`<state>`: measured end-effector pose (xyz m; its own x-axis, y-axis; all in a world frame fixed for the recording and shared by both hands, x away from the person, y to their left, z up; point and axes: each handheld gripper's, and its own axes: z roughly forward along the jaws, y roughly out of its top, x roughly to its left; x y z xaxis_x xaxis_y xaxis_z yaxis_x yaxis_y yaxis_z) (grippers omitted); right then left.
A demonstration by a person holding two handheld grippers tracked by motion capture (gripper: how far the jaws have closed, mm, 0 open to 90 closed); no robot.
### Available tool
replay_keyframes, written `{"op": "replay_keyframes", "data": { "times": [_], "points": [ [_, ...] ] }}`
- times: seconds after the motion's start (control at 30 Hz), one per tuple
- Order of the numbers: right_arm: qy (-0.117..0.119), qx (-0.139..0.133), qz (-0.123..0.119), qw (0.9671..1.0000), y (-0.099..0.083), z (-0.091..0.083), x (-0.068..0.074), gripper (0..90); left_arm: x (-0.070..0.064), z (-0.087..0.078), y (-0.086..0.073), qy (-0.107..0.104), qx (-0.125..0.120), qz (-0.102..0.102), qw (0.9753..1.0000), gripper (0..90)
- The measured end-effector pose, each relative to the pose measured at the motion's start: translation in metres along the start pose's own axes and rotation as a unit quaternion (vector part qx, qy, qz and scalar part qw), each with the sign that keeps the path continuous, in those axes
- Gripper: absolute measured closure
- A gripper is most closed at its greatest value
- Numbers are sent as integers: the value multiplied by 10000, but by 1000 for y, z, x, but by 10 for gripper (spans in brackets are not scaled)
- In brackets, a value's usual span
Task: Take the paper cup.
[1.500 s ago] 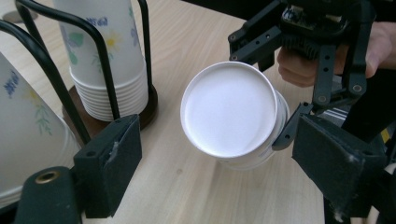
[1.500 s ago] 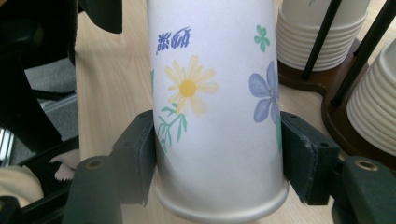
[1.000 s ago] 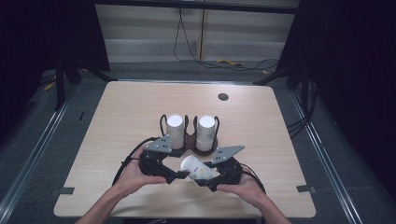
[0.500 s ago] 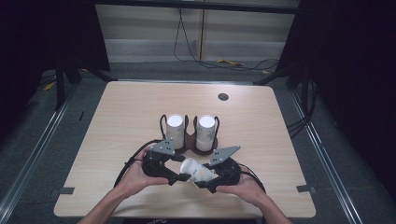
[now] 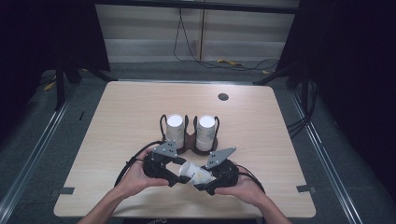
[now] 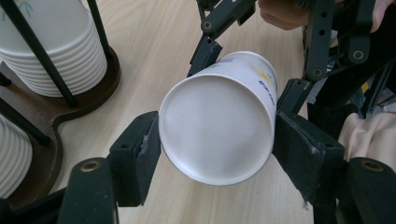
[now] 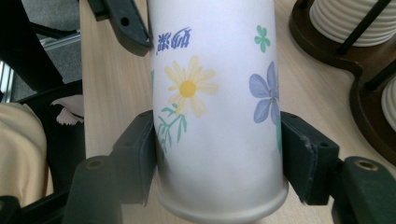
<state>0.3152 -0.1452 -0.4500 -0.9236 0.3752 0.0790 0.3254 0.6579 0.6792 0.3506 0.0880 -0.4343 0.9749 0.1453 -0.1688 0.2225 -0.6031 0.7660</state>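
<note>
The rack [image 5: 190, 140] with its two cup stacks [image 5: 174, 127] stands just ahead of both grippers, blocking the way forward. Bare table [image 5: 121, 116] lies open to its left, right and beyond.

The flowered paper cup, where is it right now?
In the high view the paper cup lies sideways between the left gripper and the right gripper, near the table's front edge, before the cup rack.

- A dark wooden cup holder [image 5: 190, 143] sits on the table just beyond the tongs, with thin black upright rods around its two wells.
- Left stack of white paper cups [image 5: 175, 127] stands in the holder's left well, rims ribbed (seen close in the gripper views).
- Right stack of white paper cups [image 5: 206, 129] stands beside it.
- A small dark round spot [image 5: 223, 97] lies well beyond, near the table's [image 5: 116, 121] far edge.
</note>
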Motion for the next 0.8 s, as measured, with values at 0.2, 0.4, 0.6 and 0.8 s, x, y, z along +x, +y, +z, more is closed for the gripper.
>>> {"op": "replay_keyframes", "data": {
  "times": [0.2,0.4,0.6,0.8],
  "points": [
    [40,52,-20,10000,0,1,1,345,0,2,0,-52,99,-17,9999,324],
    [66,45,-83,9999,2,2,4,346,-1,4,1,-122,133,4,9998,302],
    [66,54,-153,9998,3,2,5,346,-1,6,1,-99,159,-25,9998,268],
    [88,56,-165,9998,3,2,6,346,-2,8,0,-217,181,-12,9996,300]
  ]
}}
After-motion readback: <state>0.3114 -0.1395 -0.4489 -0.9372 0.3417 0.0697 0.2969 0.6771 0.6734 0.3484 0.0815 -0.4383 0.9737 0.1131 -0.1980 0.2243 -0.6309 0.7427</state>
